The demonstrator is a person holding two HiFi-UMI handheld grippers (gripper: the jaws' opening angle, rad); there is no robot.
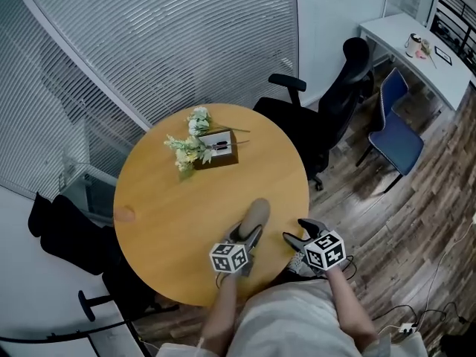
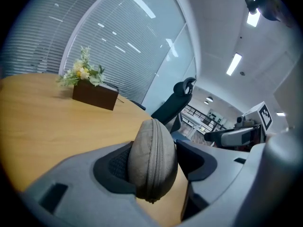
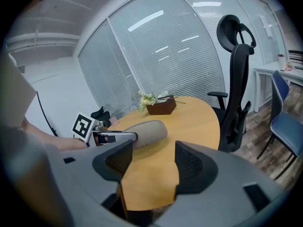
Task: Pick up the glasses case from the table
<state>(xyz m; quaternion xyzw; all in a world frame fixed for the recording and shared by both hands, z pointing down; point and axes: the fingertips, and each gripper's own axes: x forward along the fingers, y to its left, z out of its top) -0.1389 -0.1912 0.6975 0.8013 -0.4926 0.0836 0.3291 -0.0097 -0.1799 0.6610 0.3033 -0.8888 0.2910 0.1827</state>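
While the left hand-held gripper (image 1: 249,238) gripped the glasses case (image 1: 256,214) by its near end, seemingly just above the desk's (image 1: 163,199) near edge, the case's long axis ran out along the jaws. The right hand-held gripper (image 3: 151,163) stood open and empty just beside it.

Glasses case (image 1: 257,213) in left gripper (image 1: 251,235); flower box (image 1: 217,155) behind it

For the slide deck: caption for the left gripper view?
Left gripper clamped on the grey zippered glasses case, over the round wooden table.
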